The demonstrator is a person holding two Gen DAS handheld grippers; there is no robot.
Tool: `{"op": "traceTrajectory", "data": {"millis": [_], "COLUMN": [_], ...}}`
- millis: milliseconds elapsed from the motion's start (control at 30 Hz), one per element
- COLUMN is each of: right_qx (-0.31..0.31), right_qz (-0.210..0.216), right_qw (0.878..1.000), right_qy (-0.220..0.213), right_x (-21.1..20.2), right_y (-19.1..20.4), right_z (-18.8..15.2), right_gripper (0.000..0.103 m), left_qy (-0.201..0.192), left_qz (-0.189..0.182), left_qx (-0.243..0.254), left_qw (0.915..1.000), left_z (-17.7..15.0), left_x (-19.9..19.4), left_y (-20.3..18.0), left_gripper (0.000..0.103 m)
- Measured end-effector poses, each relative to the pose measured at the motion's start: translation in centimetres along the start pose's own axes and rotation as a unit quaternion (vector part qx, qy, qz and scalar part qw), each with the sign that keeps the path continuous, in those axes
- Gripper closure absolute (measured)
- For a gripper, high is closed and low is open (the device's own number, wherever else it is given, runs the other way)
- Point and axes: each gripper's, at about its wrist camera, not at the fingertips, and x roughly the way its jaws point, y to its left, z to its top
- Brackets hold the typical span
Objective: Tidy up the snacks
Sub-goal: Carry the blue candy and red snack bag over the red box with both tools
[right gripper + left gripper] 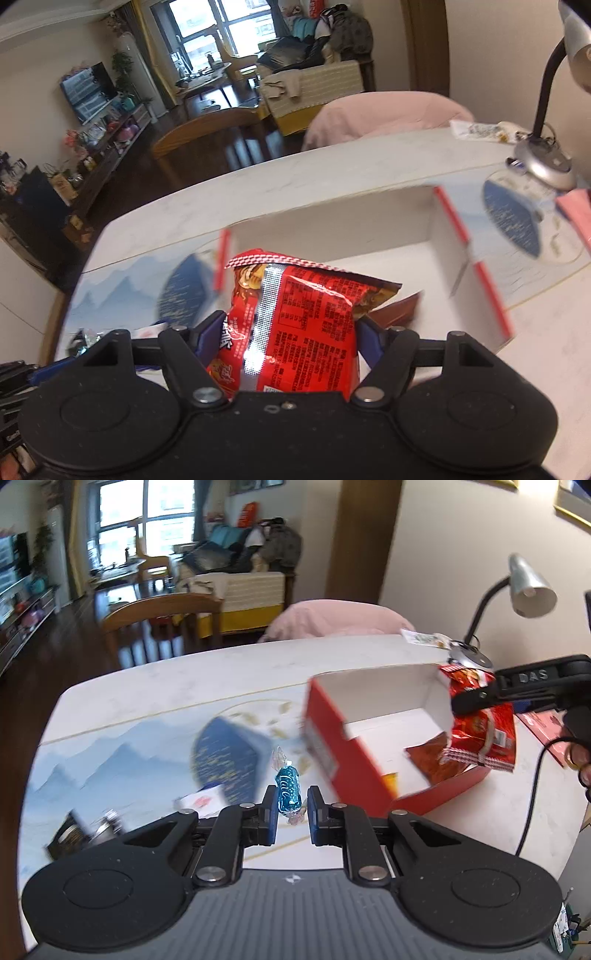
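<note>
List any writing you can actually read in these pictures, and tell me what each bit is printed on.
"DAS": raised letters on the black right gripper as the left camera sees it.
"tait", roughly; a cursive word I can't read for sure, on the blue candy in the left gripper.
Red snack bag: dense print and large characters, too small or blurred to read.
Red box: side label blurred.

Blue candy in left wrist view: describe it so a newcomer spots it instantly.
Start at the red box with the white inside, open on the table. Just left of its near corner, between the fingertips of the left claw, hangs the candy. It is the only small teal-blue twist-wrapped sweet with clear crimped ends; the other snack in hand is a big red bag.
</note>
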Motion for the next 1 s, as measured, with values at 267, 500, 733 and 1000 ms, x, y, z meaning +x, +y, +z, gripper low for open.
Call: {"op": "traceTrajectory", "data": {"millis": [267, 500, 733, 1000], "right_qx": [-0.021, -0.061, -0.076, -0.087], "right_qz": [-0.025, -0.03, -0.021, -0.026], "right_qw": [0.999, 0.996, 0.993, 0.988], "right_qy": [0.015, 0.054, 0.088, 0.126], "right_x": [2.8, 6.3, 9.8, 12.3], "right_y": [-5.0, -7.3, -7.6, -7.4], "right_z": [2.3, 3.8, 3.6, 3.5], "right_gripper": [0.031, 0.031, 0.031, 0.031], "left_qy": [0.026, 0.064, 0.123, 0.181], "left_qz": [-0.024, -0.03, -0.026, -0.021], "left_qx": [0.027, 0.045, 0.058, 0.055], "left_qw": [0.999, 0.9965, 0.9904, 0.9817], "left_z": [4.0, 5.9, 6.3, 5.9], "left_x": [5.5, 10.3, 15.3, 18.8], "left_y": [-6.0, -10.0, -11.9, -12.3], "left_gripper": [0.087, 0.087, 0.087, 0.087]}}
